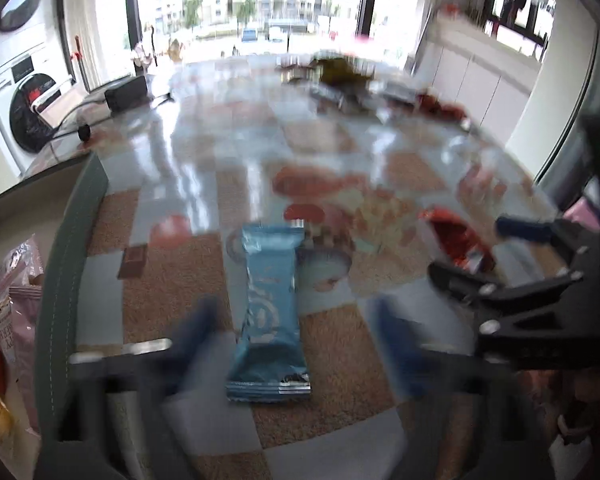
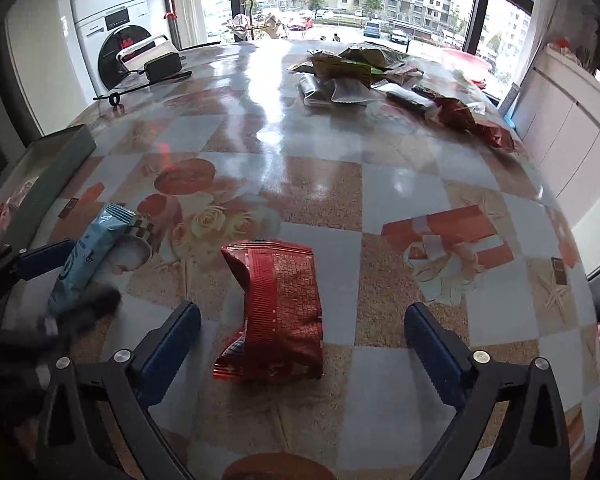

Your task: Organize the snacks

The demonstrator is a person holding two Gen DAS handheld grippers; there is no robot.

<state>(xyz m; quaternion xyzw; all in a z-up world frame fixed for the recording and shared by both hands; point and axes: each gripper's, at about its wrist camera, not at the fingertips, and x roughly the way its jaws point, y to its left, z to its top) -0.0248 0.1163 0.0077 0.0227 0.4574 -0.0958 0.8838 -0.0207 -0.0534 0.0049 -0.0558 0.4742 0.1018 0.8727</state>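
Note:
A light blue snack bar [image 1: 270, 312] lies flat on the table between the blurred blue fingers of my open left gripper [image 1: 296, 332]. It also shows in the right wrist view [image 2: 86, 258], with the left gripper's fingers [image 2: 46, 262] on either side of it. A red foil snack packet [image 2: 278, 312] lies between the fingers of my open right gripper [image 2: 302, 320], not touched. The red packet [image 1: 458, 240] and the right gripper [image 1: 512, 248] also show at the right of the left wrist view. A green box [image 1: 66, 264] at the left holds several snack packets.
The table [image 2: 320, 192] has a glossy checked cloth. A pile of snack bags [image 2: 352, 76] lies at the far side, with a red bag [image 2: 476, 124] at the far right. A black adapter and cable [image 2: 162, 66] sit at the far left. A washing machine [image 2: 120, 36] stands behind.

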